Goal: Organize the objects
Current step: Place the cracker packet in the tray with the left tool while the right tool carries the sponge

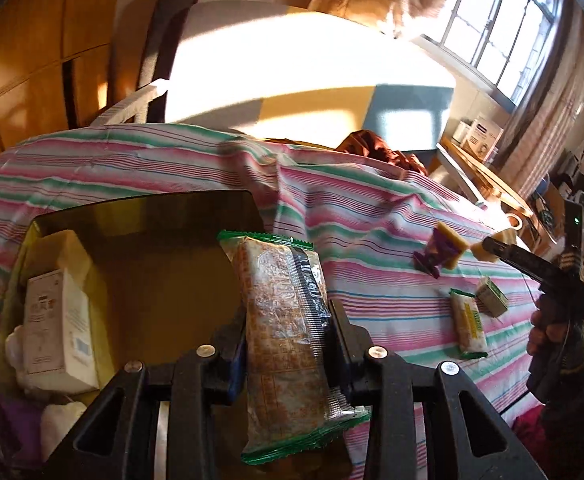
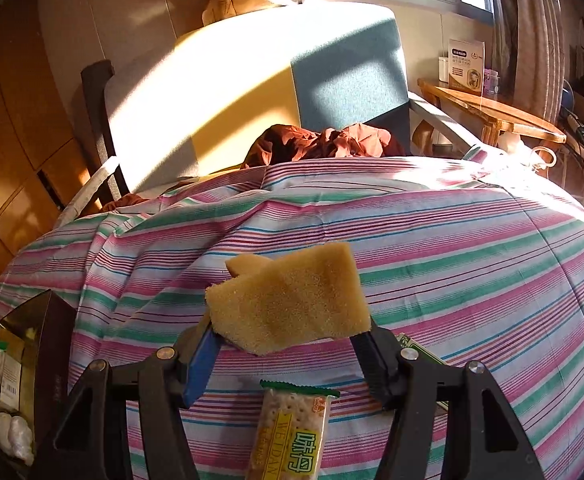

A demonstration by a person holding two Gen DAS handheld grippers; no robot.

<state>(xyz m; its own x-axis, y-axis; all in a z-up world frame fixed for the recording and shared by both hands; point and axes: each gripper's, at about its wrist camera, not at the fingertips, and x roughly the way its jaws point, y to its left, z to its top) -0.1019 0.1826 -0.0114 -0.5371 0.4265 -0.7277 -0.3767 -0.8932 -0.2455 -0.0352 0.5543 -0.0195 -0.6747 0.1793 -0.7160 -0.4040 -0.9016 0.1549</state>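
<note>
My left gripper (image 1: 287,332) is shut on a long snack packet (image 1: 283,320) with green sealed ends, held upright. It hangs over the right edge of a dark open box (image 1: 143,216), also in the right wrist view as the box (image 2: 39,320) at far left. Inside lies a white carton (image 1: 57,320). My right gripper (image 2: 287,336) is shut on a yellow sponge (image 2: 292,300) above the striped sheet (image 2: 452,240). A cracker packet (image 2: 292,436) lies on the sheet just below it. In the left wrist view the right gripper (image 1: 488,246) hovers beside a purple packet (image 1: 436,256).
A small green-and-white carton (image 1: 492,296) lies beside the cracker packet (image 1: 468,328). A hand (image 1: 544,332) holds the right gripper. Behind the bed stand a blue-and-yellow cushioned chair (image 2: 332,72) with brown cloth (image 2: 324,140) and a wooden side table (image 2: 492,112).
</note>
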